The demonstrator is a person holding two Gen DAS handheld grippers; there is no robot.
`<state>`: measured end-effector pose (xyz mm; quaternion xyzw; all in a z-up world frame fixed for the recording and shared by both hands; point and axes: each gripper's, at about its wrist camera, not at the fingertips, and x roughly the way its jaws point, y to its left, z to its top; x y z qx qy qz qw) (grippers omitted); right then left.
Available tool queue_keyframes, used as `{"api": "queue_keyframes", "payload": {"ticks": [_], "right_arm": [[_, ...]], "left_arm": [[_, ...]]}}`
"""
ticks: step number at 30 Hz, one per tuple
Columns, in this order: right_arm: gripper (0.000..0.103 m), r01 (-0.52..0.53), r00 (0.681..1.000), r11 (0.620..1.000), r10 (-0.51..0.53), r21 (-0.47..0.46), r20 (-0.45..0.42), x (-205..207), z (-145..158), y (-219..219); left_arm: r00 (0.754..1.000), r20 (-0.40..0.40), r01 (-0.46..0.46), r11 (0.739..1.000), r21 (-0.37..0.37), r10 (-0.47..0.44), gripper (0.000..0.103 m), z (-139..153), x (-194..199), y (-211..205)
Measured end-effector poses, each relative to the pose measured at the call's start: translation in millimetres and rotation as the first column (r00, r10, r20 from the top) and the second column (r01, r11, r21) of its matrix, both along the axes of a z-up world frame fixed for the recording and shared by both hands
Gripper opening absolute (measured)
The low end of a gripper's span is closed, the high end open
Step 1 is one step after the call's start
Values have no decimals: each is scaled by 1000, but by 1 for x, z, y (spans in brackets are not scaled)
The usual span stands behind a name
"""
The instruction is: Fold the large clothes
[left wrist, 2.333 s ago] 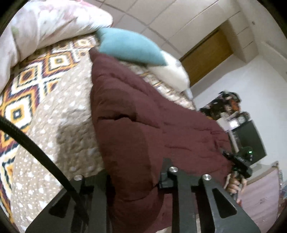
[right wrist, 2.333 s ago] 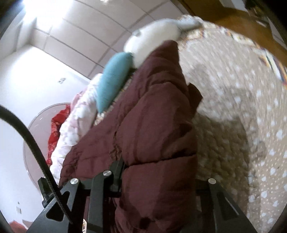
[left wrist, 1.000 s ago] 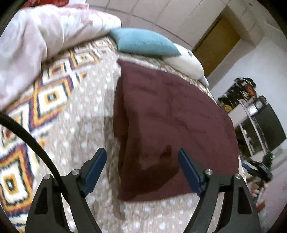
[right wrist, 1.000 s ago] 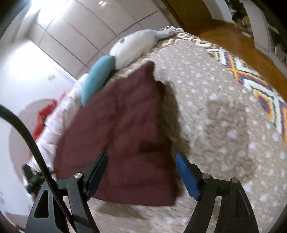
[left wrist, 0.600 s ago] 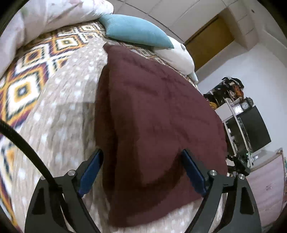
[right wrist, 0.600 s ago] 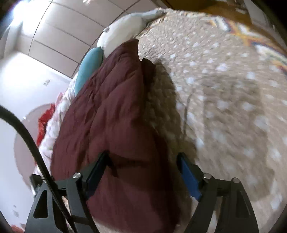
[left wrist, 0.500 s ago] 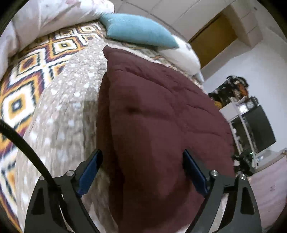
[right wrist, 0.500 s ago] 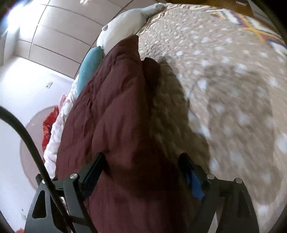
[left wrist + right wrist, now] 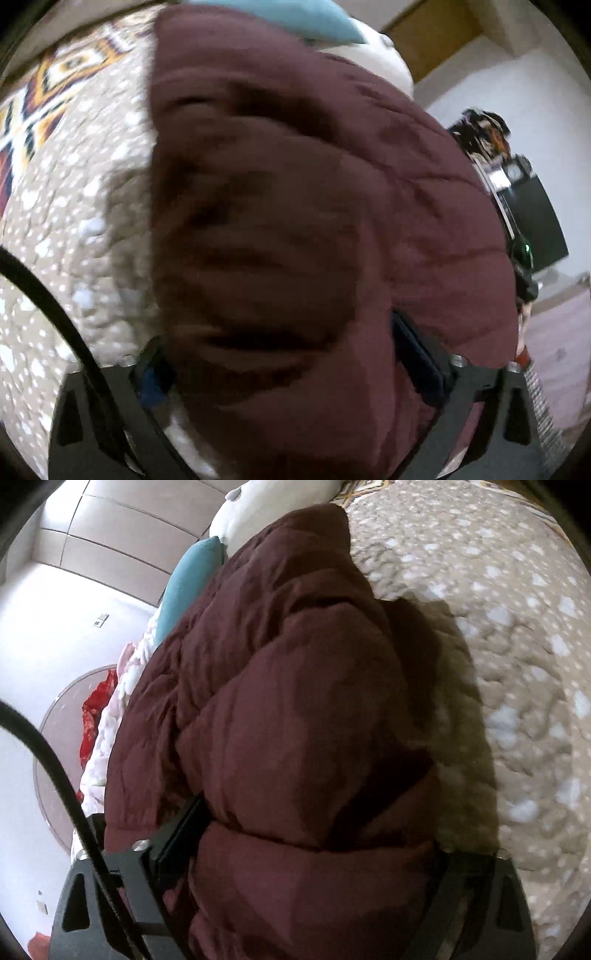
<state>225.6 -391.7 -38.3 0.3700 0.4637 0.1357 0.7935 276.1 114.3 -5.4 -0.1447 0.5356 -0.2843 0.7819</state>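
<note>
1. The left gripper (image 9: 284, 365) has its two fingers spread wide, one on each side of a thick bunch of the maroon padded garment (image 9: 295, 206). The blue pads (image 9: 149, 380) are partly buried in the fabric, and I cannot tell whether they squeeze it or only straddle it.
2. The right gripper (image 9: 317, 853) also sits astride a thick bulge of the maroon padded garment (image 9: 295, 709). One black finger (image 9: 177, 834) presses against the cloth on the left of the view. The other finger is hidden behind the bulge, so whether the grip is tight cannot be told.
3. A black cable (image 9: 55, 306) curves past each gripper on the left of its view.
4. The garment is quilted and puffy. It lies on the bed's beige spotted bedspread (image 9: 517, 664), reaching from the grippers toward the head of the bed, with its far end close to the pillows.
5. At the head edge of the bed lie a teal pillow (image 9: 192, 579) and a white pillow (image 9: 273, 506) next to it.
6. A geometric orange and dark pattern (image 9: 33, 103) borders the bedspread along its side edge in the left view.
7. Beyond the bed's other side, the left view shows a black screen (image 9: 539, 218) and cluttered shelves, much blurred.
</note>
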Motion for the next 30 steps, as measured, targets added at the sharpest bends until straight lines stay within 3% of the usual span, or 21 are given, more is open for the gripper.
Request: {"api": "queue_keyframes", "payload": {"ticks": [2,4,7,10,13,15,16,17,20,23,30], "right_arm": [[55,12,1000,1000,-12,-2,11,-2,8,4],[45,20,998,999,-21,33,51,-10,22,0],[39,4,991,999,-10,42,132,-24,53,-7],[39,29,986,999,-25,-21,167,-30,71,-16],[40,84,992,995,-80,-45,94,-27,51,-28],[50,102,995,994,-101,-45,25,-21,21,-29],[64,114,994,993,-114,-37,8,-20,10,-32],[71,139,990,990,-139,-18,-3,-21,0,-34],[72,181,983,983,-181,29,0,-25,-4,-37],[69,155,988,987,-155,39,-6,-28,0,-30],[69,154,988,980,-157,126,10,-16,-14,-11]], "left_arm": [[999,34,-8,998,-64,10,65,14,-9,6],[998,56,-15,994,-110,21,58,28,-14,8],[997,79,8,995,-96,0,55,45,-13,-5],[997,78,20,997,-69,-14,56,44,-4,-24],[998,5,-66,996,-59,67,68,16,13,-20],[993,-46,-108,990,-87,105,75,1,20,-11],[993,-48,-113,990,-86,109,75,0,18,-12],[993,-37,-114,991,-68,112,75,4,15,-11],[993,2,-115,993,14,115,75,17,12,-16],[990,23,-139,989,56,138,72,28,8,-13],[978,1,-209,977,43,209,73,25,8,10]]}}
